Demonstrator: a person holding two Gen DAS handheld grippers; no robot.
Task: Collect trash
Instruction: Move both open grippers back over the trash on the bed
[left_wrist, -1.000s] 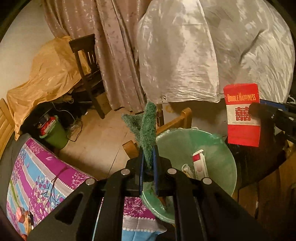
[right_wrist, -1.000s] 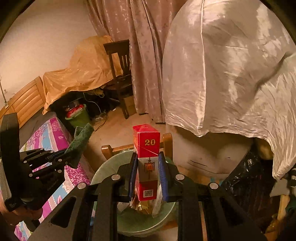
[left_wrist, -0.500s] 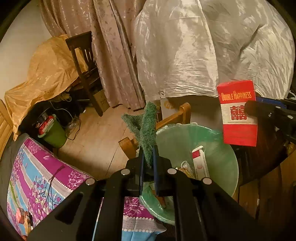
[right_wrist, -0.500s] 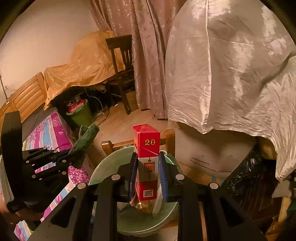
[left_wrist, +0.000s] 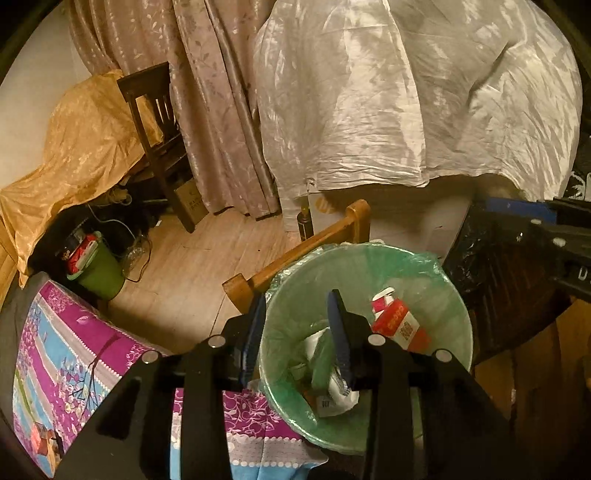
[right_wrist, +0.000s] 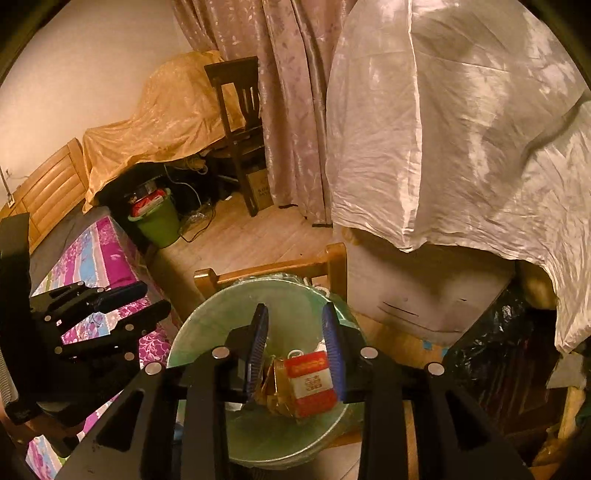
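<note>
The bin with a pale green liner (left_wrist: 369, 251) stands below both grippers, beside the bed. My left gripper (left_wrist: 295, 302) hangs over its left rim with its jaws opening and nothing between them. The green scouring pad (left_wrist: 320, 356) lies among white scraps in the bin. My right gripper (right_wrist: 294, 310) is over the bin (right_wrist: 207, 314) too, jaws opening and no longer touching anything. The red cigarette box (right_wrist: 310, 380) lies tilted in the bin under them, and the left wrist view shows that box (left_wrist: 400, 326) on the right side of the trash.
A wooden bed rail (left_wrist: 295, 254) runs behind the bin. The purple floral sheet (left_wrist: 74, 354) is to the left. A small green bin (left_wrist: 98, 269), a dark chair (left_wrist: 155, 122), curtains and a white-sheeted bulk (left_wrist: 406, 110) stand beyond. A black plastic bag (left_wrist: 487, 258) sits right.
Both grippers have opened. The green pad has dropped from the left gripper into the bin, and the red box has dropped from the right gripper into it.
</note>
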